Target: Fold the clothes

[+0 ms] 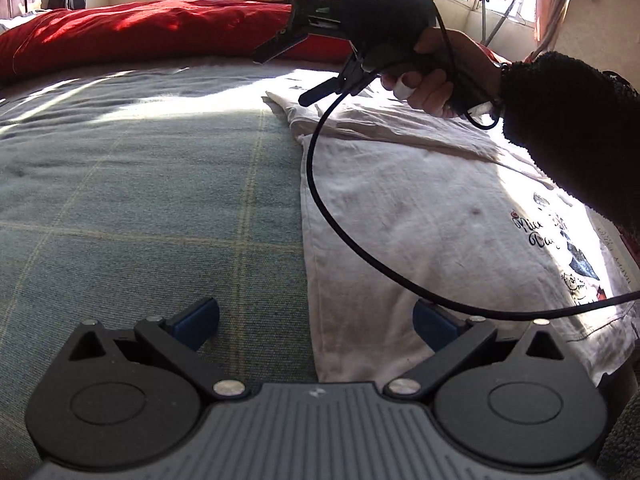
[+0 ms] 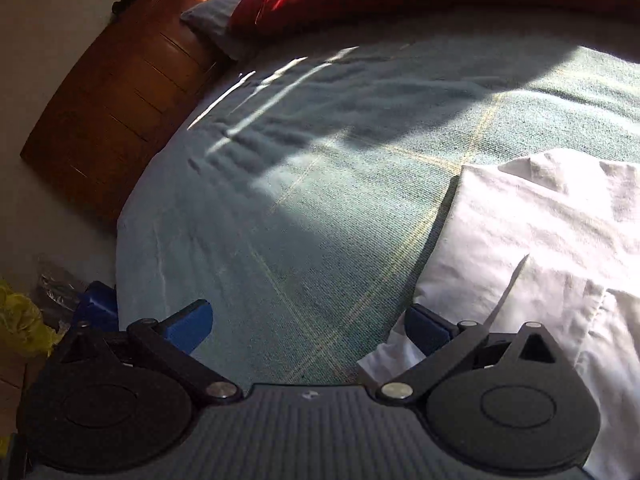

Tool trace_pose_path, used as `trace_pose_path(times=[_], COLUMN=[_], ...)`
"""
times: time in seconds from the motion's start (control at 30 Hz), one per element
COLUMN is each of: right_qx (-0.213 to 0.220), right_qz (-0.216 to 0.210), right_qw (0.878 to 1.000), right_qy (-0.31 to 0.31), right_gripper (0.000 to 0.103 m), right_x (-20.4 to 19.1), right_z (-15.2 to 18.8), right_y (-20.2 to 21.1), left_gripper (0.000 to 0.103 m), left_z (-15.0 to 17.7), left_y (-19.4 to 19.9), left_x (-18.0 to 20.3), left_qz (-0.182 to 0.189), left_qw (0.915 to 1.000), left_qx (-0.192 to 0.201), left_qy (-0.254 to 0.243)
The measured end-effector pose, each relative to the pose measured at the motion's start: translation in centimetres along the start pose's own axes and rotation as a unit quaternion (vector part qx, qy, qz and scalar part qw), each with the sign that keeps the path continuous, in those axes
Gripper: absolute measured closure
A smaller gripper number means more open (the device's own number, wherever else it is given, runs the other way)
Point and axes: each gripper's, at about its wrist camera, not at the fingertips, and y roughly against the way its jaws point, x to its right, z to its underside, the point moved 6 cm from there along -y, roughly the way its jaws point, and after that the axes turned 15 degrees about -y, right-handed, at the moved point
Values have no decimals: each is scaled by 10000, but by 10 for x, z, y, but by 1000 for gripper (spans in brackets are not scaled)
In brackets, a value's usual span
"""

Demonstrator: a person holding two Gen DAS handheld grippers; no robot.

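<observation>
T-shirt flat on bed, partly folded; left tool and right tool wide open, empty.

Each tool has a grey ribbed body, two black round housings, black link arms with silver screws, and blue finger pads. On the left tool a small pale mark sits at the middle of the ribbed edge; the right tool bears the same. From the left wrist view, the right tool has a black pistol-style handle with a thin black cable looping from it. The hand on it wears a white band on one finger and a black fleecy sleeve.
</observation>
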Motion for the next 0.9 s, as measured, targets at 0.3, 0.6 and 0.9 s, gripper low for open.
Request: trace_pose_path(times=[0.3, 0.6, 0.9], right_qx=[536, 1260, 1848], right_qz=[641, 706, 1665], right_qw=[9956, 9881, 9685], right_qy=[-434, -526, -124], right_gripper=[0, 0, 0], right_x=[39, 16, -1], right_z=[-49, -64, 8], right_y=[-29, 20, 184], left_gripper=[1, 1, 1], left_z=[1, 2, 13], left_y=[1, 8, 25], left_x=[1, 11, 41], left_qz=[258, 371, 402], left_qw=[9995, 9991, 9983], left_qx=[179, 211, -1], left_qy=[53, 30, -411])
